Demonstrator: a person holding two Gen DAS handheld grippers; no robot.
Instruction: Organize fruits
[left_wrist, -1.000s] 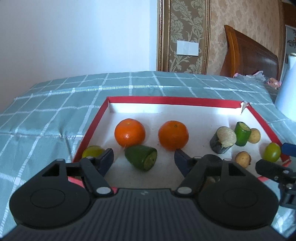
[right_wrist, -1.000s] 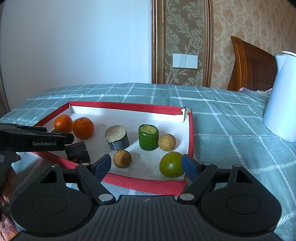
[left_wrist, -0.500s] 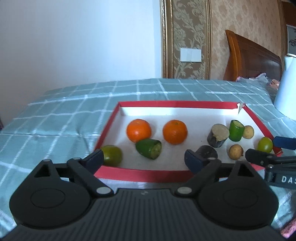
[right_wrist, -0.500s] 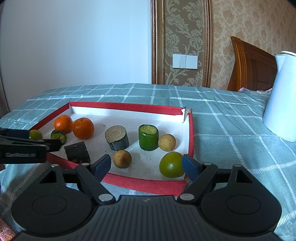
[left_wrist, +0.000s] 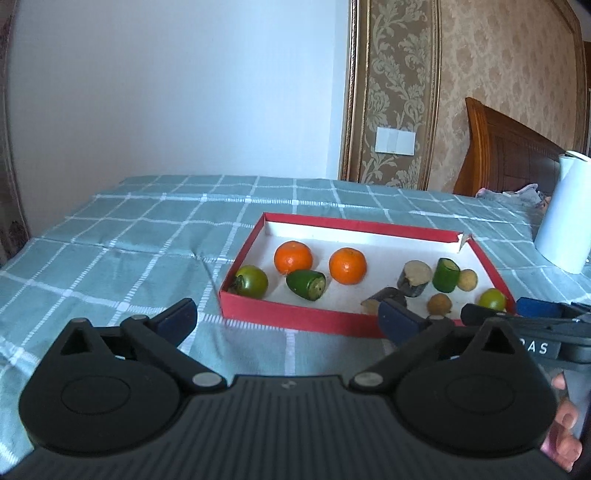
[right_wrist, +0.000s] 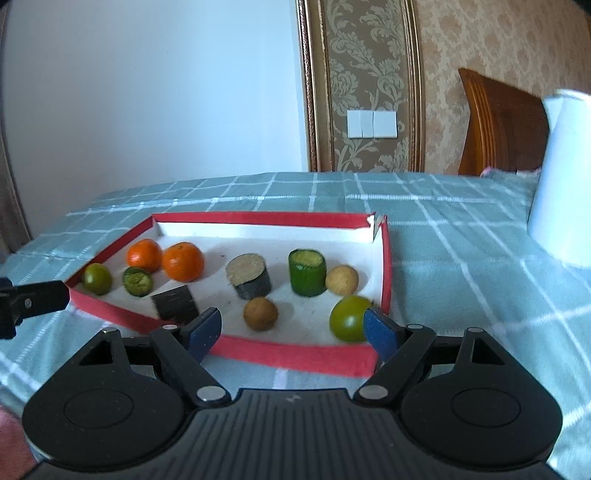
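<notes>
Inside red tray (right_wrist: 295, 356), oranges (right_wrist: 183, 261), possibly limes (right_wrist: 349, 317)

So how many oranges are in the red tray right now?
2. Both sit side by side in the tray's left half: one orange nearer the left wall, the other orange just right of it. Nothing appears to hide a third.

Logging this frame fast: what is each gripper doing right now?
Left gripper: jaws opening wide, nothing between them, short of the tray.
Right gripper: jaws open, nothing held, at the tray's near edge.
</notes>
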